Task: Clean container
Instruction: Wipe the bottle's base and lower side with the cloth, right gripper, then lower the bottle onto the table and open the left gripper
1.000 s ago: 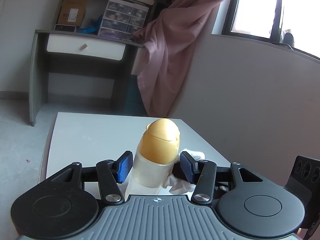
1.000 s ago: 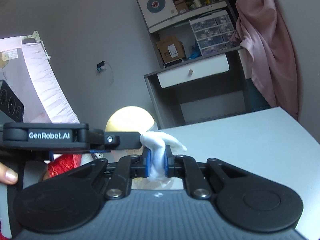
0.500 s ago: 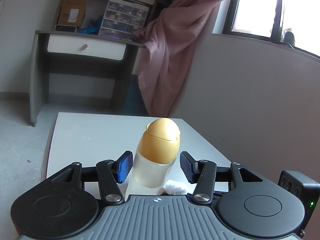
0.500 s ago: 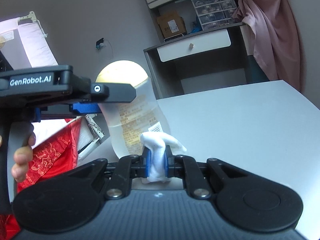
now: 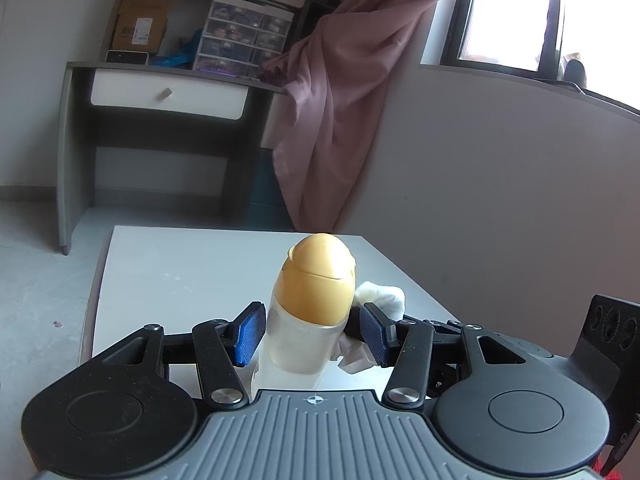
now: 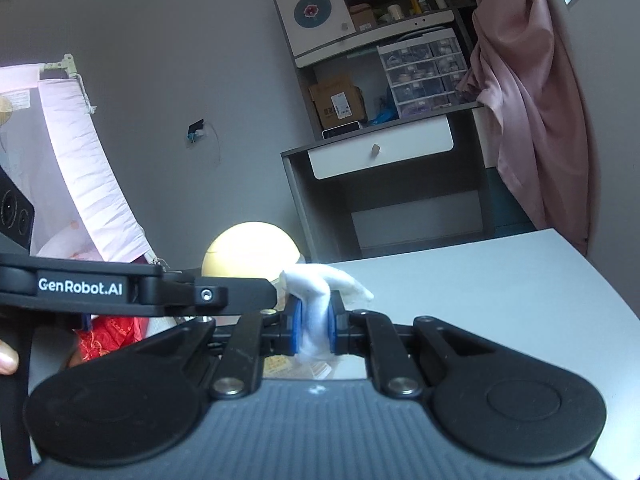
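Note:
A clear bottle (image 5: 298, 344) with a rounded yellow cap (image 5: 318, 278) stands upright on the white table (image 5: 192, 276). My left gripper (image 5: 312, 334) is shut on the bottle's body, its blue pads pressing both sides. My right gripper (image 6: 313, 326) is shut on a white cloth (image 6: 316, 312). The cloth presses against the bottle's right side just below the cap, seen in the left wrist view (image 5: 380, 300). The yellow cap (image 6: 250, 248) shows in the right wrist view behind the left gripper's finger.
The table's far edge (image 5: 240, 229) and right edge run near a grey wall. A grey desk with a white drawer (image 5: 168, 96) and a pink curtain (image 5: 340, 100) stand beyond. A red fabric (image 6: 108, 336) lies left of the table.
My right gripper has lifted the cloth from low on the bottle's side to just under the cap. The left gripper and bottle have stayed put.

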